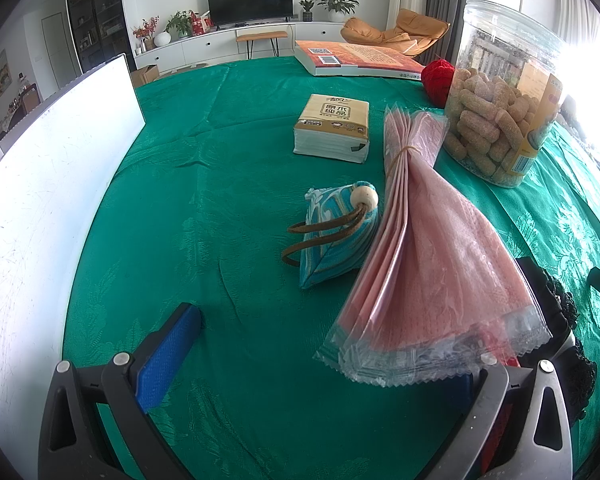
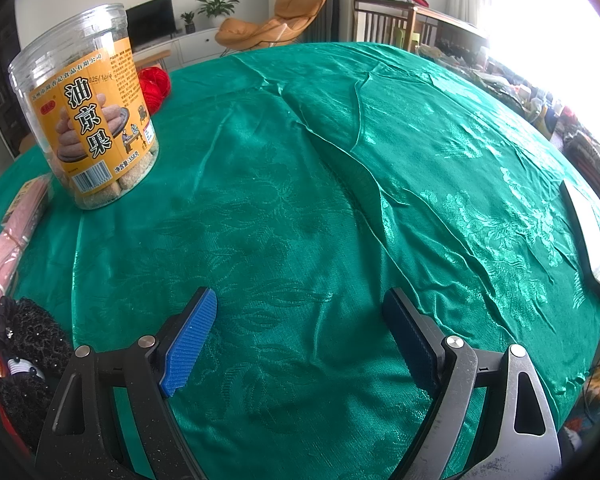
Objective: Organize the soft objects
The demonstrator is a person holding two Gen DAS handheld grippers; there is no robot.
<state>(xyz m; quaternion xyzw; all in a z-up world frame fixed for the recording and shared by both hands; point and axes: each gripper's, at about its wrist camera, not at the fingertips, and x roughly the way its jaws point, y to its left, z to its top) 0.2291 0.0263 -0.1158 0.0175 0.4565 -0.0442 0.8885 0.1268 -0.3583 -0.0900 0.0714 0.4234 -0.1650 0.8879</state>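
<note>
Clear plastic jar (image 1: pixel 504 96) stands upright on the table (image 1: pixel 228 184) w/ green cloth, lid on, roughly half full of tan sugar-coated snack sticks; orange label faces the right wrist cam. White bin (image 1: pixel 60 184) sits at the left edge, only its outer wall shows so can't tell what's inside.

Soft stuff: a bundle of pink sheets in clear wrappers (image 1: pixel 428 248), cinched near the far end w/ a rubber band so it fans out toward the cam. Its near crimped edge lies over the right finger of the left tongs (image 1: pixel 324 364). Just left of it and touching, a small blue patterned pouch (image 1: pixel 336 236) w/ a brown cord loop and a wooden bead. Farther back a wrapped tissue pack (image 1: pixel 332 128) lies flat, apart from the rest. Red yarn ball (image 1: pixel 438 78) sits behind the jar, beside a book (image 1: pixel 356 58). Black lacy thing (image 2: pixel 28 344) at the near edge, right of the pink bundle.

Left tongs: wide apart, low over the cloth, nothing clamped. Right tongs (image 2: pixel 300 336): also wide, empty, over bare cloth right of the jar.
</note>
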